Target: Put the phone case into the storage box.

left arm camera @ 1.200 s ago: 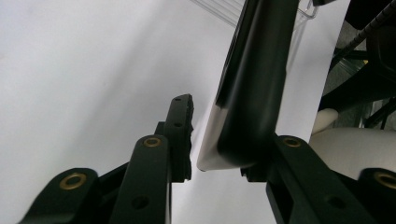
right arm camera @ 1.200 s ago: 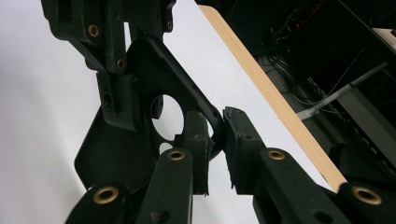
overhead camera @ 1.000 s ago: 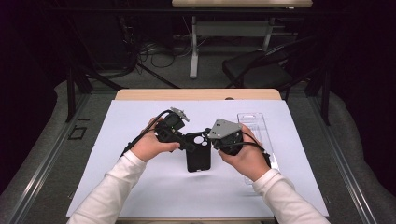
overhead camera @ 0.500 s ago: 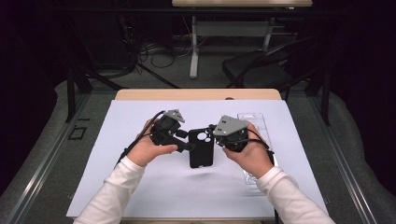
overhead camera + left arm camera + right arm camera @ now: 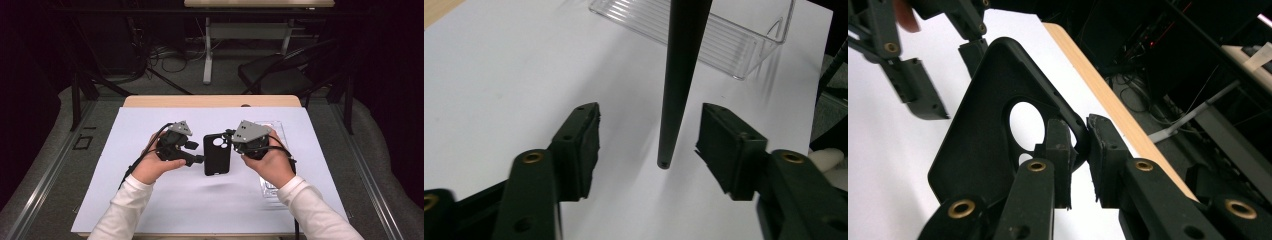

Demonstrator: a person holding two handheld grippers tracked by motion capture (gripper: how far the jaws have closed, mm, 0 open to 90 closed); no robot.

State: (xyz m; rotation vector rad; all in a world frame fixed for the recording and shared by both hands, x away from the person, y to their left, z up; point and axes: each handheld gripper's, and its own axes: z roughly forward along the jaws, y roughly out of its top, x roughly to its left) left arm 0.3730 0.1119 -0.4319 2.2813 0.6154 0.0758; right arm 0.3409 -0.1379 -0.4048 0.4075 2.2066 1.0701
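Note:
A black phone case (image 5: 216, 154) with a round camera hole hangs just above the white sheet between both hands. My right gripper (image 5: 232, 138) is shut on its rim beside the hole, and in the right gripper view the pads (image 5: 1060, 150) pinch that rim of the case (image 5: 983, 135). My left gripper (image 5: 196, 152) reaches in from the left. Its jaws have just been opening. In the left gripper view the case's thin edge (image 5: 676, 90) stands between the pads of this gripper (image 5: 649, 145), with a gap on each side.
A clear plastic tray (image 5: 274, 131) lies on the white sheet (image 5: 145, 122) to the right, behind the right hand; it also shows beyond the case, tray (image 5: 704, 30). The wooden table edge (image 5: 210, 101) runs along the far side. A chair (image 5: 280, 75) stands beyond.
The left gripper's jaws have spread off the case's edge. The case, still in the right gripper, has shifted slightly away from me and to the right.

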